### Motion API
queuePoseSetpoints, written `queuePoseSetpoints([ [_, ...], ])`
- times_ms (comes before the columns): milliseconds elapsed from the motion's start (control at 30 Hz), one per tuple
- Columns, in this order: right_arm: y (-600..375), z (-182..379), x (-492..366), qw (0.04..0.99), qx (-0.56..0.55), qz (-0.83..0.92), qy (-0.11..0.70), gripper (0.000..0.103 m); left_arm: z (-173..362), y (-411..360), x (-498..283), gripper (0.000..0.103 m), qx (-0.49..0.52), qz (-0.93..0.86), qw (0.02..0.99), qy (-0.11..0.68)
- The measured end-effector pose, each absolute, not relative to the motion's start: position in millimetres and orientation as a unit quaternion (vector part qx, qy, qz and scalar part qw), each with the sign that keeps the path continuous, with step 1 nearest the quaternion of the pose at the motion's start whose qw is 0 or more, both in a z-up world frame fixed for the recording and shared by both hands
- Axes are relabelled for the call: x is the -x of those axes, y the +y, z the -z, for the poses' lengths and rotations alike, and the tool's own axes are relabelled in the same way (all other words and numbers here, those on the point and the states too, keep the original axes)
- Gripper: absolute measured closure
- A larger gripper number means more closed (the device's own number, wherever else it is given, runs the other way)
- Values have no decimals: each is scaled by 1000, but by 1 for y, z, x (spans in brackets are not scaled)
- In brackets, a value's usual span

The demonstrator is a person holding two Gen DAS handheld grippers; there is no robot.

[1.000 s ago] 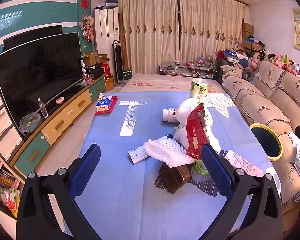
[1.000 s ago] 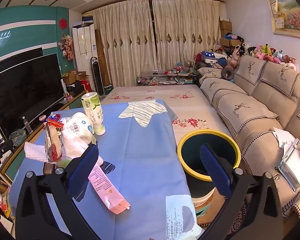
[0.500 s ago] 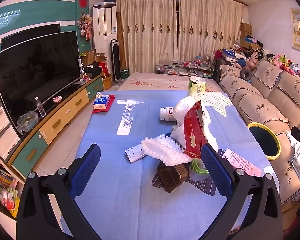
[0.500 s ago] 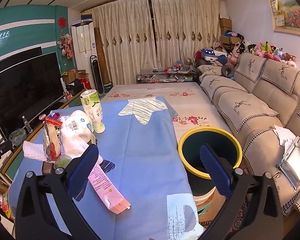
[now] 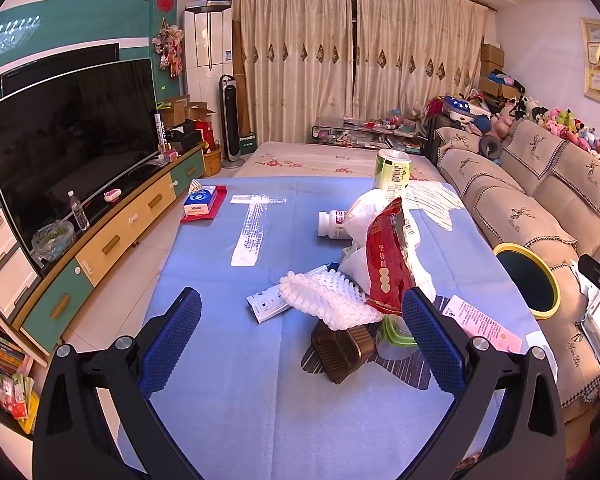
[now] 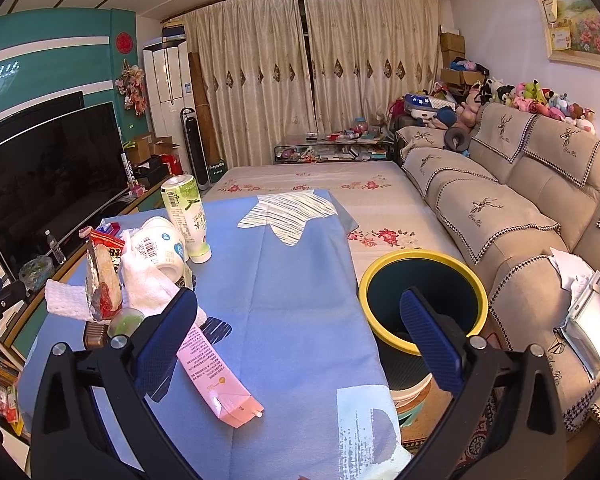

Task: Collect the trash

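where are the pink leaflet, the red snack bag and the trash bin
pink leaflet point(image 6: 214, 372), right wrist view, middle of its printed face
red snack bag point(image 5: 388, 264), left wrist view, its front panel
trash bin point(image 6: 422, 255), right wrist view, far side of its yellow rim

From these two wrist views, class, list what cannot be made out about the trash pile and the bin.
- Bin: its bottom is hidden in the right wrist view by the right gripper's finger, and in the left wrist view by its own rim.
- Clear cup with green lid: mostly covered in the left wrist view by the red snack bag and the left gripper's finger.
- Pink leaflet: print too small to read.
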State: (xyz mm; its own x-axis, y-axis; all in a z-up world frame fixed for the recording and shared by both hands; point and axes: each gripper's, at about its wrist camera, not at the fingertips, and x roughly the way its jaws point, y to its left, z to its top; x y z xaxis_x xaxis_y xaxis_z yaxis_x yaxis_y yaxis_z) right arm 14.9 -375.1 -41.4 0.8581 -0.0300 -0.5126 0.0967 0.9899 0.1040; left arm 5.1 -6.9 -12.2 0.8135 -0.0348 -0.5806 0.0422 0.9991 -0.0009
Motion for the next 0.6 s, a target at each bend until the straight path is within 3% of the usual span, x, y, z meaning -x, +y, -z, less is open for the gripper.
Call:
queuePoseSetpoints([
  [600, -374, 44, -17, 961, -64, 32, 266, 6, 15, -8, -8, 4, -4, 25, 950, 310],
])
